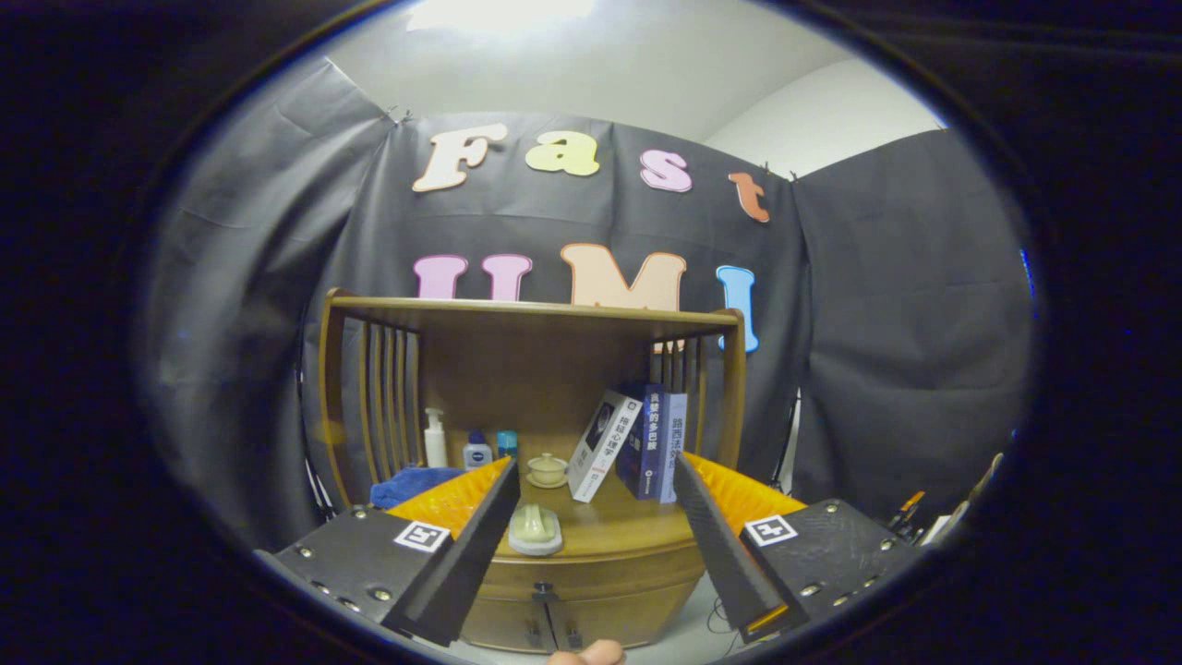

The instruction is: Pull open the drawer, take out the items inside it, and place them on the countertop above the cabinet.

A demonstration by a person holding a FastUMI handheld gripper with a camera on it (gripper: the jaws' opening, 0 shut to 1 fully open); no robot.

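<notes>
The wooden cabinet [591,563] stands against the black cloth wall, with a slatted shelf frame [526,319] rising over its countertop [619,531]. The drawer [600,577] sits just under the countertop's front edge, shut, so nothing of its contents can be seen. Below it are two doors with small dark handles [551,634], their lower parts cut off.

On the countertop, along the back edge, stand a white pump bottle [435,439], a smaller white bottle with a blue cap [476,452] and a small blue container [507,443]. Near the middle sits a pale lidded cup [548,469] on a saucer. Toward the back right corner three books [637,443] lean together, the leftmost tilted most. Close to the front edge lies a pale green dish [535,529] with something of the same colour in it; what it is cannot be made out. At the left edge a blue cloth [411,483] is partly hidden behind the left finger.

The gripper [596,503] hangs in front of the cabinet with its fingers spread wide, holding nothing and touching nothing. The green dish shows between the fingers, nearer the left one. The left finger [466,545] covers the countertop's front left corner, the right finger [716,545] its front right corner. A fingertip [591,655] of the person's hand shows below the cabinet doors, mostly cut off.
</notes>
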